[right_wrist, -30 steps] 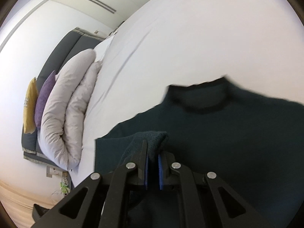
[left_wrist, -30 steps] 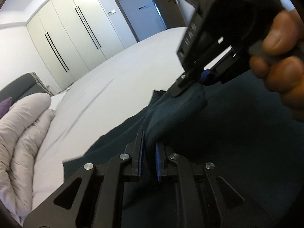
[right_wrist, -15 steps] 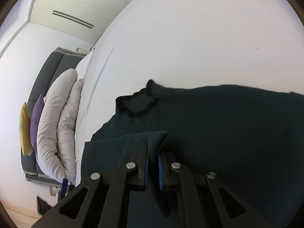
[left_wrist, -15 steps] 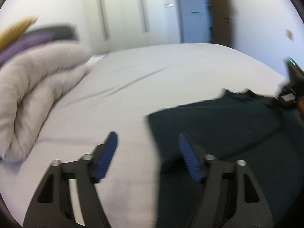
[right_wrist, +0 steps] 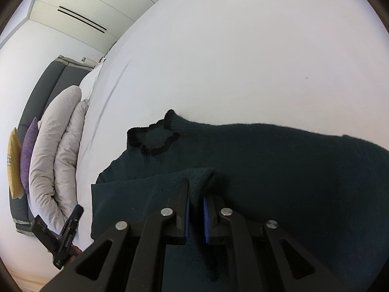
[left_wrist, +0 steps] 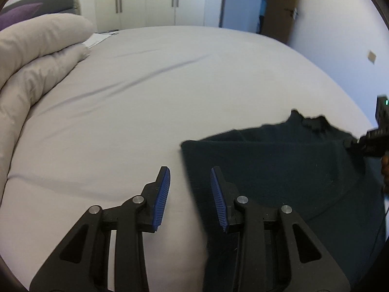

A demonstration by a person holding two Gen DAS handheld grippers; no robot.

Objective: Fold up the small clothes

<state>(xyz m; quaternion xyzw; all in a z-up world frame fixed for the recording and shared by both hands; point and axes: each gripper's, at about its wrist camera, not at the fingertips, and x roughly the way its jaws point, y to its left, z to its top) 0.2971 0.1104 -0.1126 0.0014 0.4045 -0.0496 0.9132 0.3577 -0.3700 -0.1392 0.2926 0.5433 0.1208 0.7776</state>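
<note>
White bed (left_wrist: 170, 92) fills both views. Dark green sweater (right_wrist: 279, 165) lies flat on bed's near side, black-trimmed collar (right_wrist: 153, 138) pointing toward the folded duvet (left_wrist: 36, 56) at the head end. Right gripper (right_wrist: 195, 194) held low over sweater, fingers pinching a raised fold of knit. Left gripper (left_wrist: 189, 189) w/ jaws spread, empty, hovering at sweater's edge, level w/ bed.

both wrist views look low across the bed (left_wrist: 194, 85) (close up), sharing the sweater (right_wrist: 267, 160).
</note>
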